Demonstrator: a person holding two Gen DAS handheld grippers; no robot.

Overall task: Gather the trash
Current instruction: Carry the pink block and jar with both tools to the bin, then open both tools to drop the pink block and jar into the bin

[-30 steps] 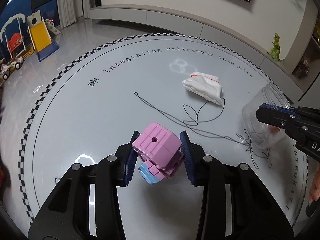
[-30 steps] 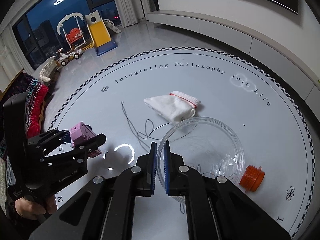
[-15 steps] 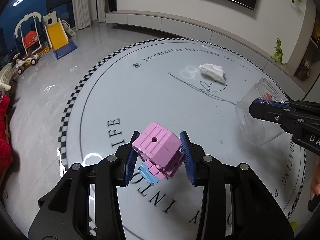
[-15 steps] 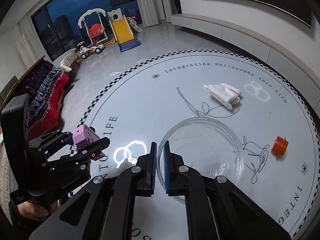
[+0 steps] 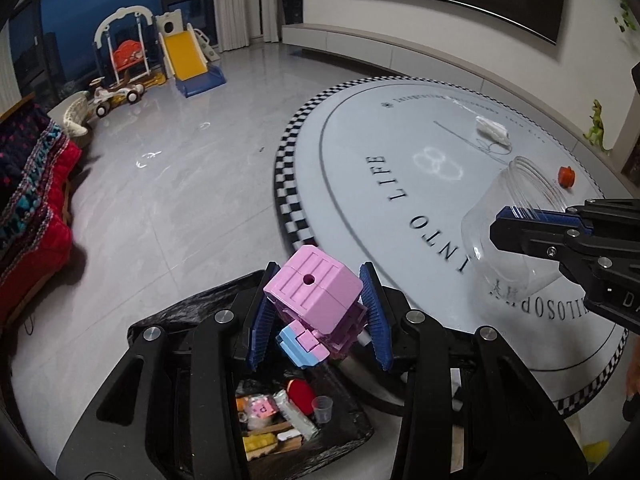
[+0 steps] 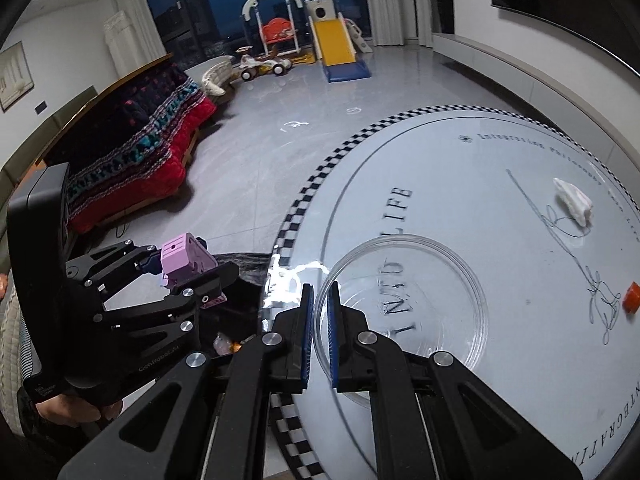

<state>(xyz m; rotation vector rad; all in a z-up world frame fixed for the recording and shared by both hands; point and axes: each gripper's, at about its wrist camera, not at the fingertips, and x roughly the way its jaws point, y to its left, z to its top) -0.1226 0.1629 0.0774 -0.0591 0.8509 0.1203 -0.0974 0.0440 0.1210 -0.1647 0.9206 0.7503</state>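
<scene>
My left gripper (image 5: 316,318) is shut on a pink block toy (image 5: 316,304) with a light-blue part, held in the air above a black-lined trash bin (image 5: 192,312) that holds several scraps. In the right wrist view the same toy (image 6: 182,258) shows at the left. My right gripper (image 6: 318,330) is shut on the rim of a clear plastic jar (image 6: 404,304), also seen as the jar (image 5: 516,220) at the right of the left wrist view. A white crumpled cloth (image 6: 574,202) and an orange cap (image 6: 631,298) lie on the round mat.
The round grey mat (image 5: 400,184) with a checkered border and lettering lies to the right. A red patterned blanket on a sofa (image 6: 136,164) stands at the left. Toy slide and swing (image 6: 308,36) stand far back by the windows. A hand (image 6: 76,414) holds the left gripper.
Both grippers have swung left off the middle of the mat to its edge, carrying the toy and the jar. The trash bin has come into view beneath the left gripper.
</scene>
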